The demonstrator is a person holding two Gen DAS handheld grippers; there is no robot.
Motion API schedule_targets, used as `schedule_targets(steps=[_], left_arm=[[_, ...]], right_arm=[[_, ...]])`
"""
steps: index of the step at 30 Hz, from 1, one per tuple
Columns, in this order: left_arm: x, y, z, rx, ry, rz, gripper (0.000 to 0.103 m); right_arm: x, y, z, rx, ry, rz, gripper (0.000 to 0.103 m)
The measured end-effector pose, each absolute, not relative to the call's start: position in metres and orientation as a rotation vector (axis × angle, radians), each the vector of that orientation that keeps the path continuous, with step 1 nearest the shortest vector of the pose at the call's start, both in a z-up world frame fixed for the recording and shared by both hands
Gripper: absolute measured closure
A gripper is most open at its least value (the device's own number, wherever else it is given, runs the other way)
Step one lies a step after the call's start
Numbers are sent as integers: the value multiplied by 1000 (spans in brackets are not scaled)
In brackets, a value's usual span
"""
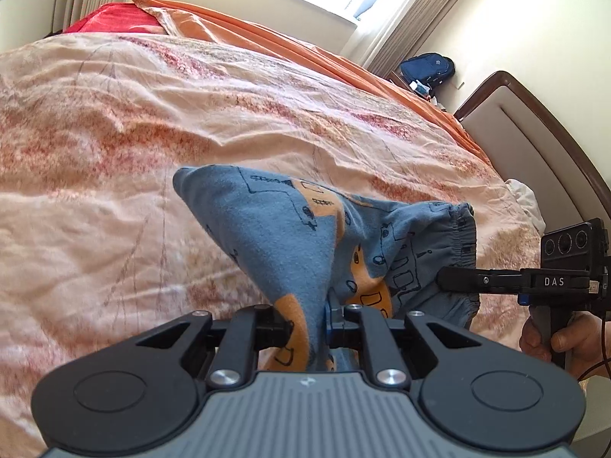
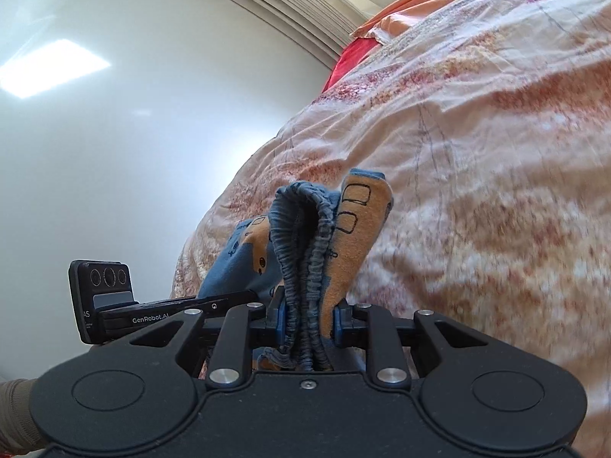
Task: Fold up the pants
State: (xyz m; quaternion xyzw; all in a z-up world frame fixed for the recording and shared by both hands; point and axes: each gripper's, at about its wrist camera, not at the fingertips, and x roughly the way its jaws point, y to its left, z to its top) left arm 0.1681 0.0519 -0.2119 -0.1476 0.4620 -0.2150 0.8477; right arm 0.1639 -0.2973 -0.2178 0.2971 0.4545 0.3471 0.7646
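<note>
Pants (image 1: 267, 236), blue with orange print, held up off bed (image 1: 114, 133), strung between both tongs; left tongs (image 1: 309, 328) clenched on bunched leg fabric; right tongs (image 2: 309, 324) clenched on gathered elastic waistband (image 2: 305, 236), several layers stacked between pads. Risks: thick waistband bunch may slip from right grip if pulled taut; layers caught unevenly, so fold likely to land skewed or twisted; loose hanging part could drag on wrinkled bedspread and crumple; opening one side early drops garment in heap.
</note>
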Motion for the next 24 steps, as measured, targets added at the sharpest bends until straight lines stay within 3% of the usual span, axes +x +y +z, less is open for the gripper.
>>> schedule_targets(steps=[9, 18, 21, 23, 24], left_arm=[[263, 53, -200, -289, 928, -418, 88], [317, 46, -259, -211, 1020, -338, 86], [315, 52, -269, -224, 1028, -314, 78], [312, 54, -271, -224, 1027, -293, 66], [311, 54, -271, -224, 1025, -278, 62]], right_arm=[[274, -282, -206, 555, 941, 786, 79], [329, -270, -268, 569, 1043, 643, 78], [331, -275, -282, 574, 1057, 590, 73], [330, -282, -287, 571, 1068, 555, 64], [329, -285, -290, 577, 1071, 549, 65]])
